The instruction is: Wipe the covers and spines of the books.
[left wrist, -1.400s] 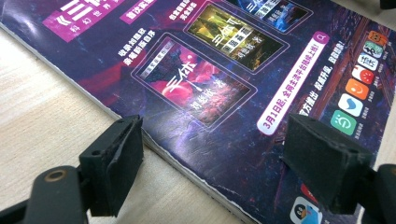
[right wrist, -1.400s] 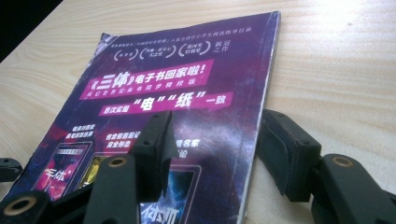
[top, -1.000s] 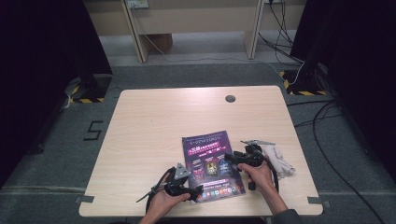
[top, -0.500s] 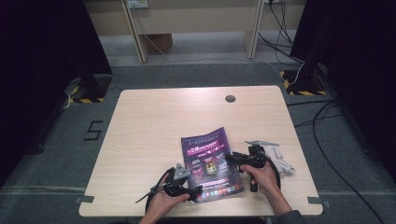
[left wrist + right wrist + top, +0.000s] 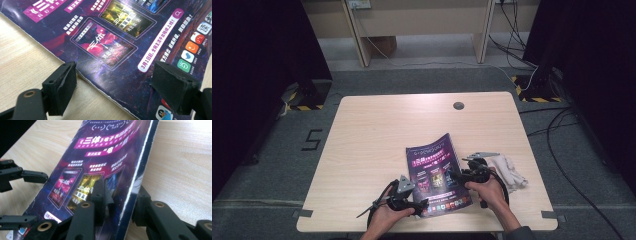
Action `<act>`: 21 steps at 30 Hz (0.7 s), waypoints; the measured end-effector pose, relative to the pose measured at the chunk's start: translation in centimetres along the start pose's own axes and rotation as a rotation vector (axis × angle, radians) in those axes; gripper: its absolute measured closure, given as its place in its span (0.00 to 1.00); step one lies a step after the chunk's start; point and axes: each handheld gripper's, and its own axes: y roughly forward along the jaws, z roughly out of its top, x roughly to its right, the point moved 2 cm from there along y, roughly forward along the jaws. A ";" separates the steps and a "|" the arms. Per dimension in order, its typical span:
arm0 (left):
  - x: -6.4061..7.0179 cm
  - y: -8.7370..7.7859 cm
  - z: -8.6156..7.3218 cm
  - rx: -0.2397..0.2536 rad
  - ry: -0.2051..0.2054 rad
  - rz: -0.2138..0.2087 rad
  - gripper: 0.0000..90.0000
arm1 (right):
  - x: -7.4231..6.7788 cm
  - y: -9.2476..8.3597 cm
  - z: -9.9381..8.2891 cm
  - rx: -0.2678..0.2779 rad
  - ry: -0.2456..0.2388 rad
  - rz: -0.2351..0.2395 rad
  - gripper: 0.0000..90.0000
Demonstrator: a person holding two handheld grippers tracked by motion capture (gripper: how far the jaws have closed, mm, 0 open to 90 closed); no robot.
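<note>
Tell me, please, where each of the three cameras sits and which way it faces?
High view: above the near edge, facing forward and down on the table; both hands show.
Left gripper view: between the left gripper jaws, over the magazine.
Right gripper view: along the right gripper, closing on the magazine's edge.
All share the magazine.

Both grippers are matte black. The left gripper [image 5: 398, 199] carries a grey three-cornered plate [image 5: 404, 183] on top, and a black cable [image 5: 377, 207] loops beside it. The right gripper [image 5: 468, 174] has another such plate. Their jaws end in blocky black foam pads [image 5: 172, 86], and the linkage arms show brass-coloured rivets [image 5: 85, 205]. A grey sleeve [image 5: 519, 233] covers the right forearm.
</note>
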 end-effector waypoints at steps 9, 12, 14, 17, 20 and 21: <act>-0.8 -0.9 -0.1 -0.002 -0.002 0.029 0.20 | -0.7 -0.2 0.6 -0.029 -0.102 -0.018 0.82; -1.3 -1.8 -0.3 0.009 -0.010 0.041 0.20 | -0.8 -0.2 0.7 -0.034 -0.118 -0.021 0.82; -1.6 -2.7 -0.6 0.011 -0.017 0.053 0.20 | -0.8 -0.2 0.8 -0.038 -0.126 -0.021 0.82; -1.6 -3.8 -1.3 -0.003 0.014 0.073 0.20 | -0.9 -0.2 1.0 -0.045 -0.136 -0.025 0.83; -1.5 -4.9 -2.1 -0.020 0.049 0.104 0.20 | -1.1 -0.2 1.2 -0.050 -0.153 -0.029 0.83; -1.5 -5.0 -2.2 -0.020 0.049 0.106 0.20 | -1.2 -0.2 1.3 -0.053 -0.159 -0.033 0.83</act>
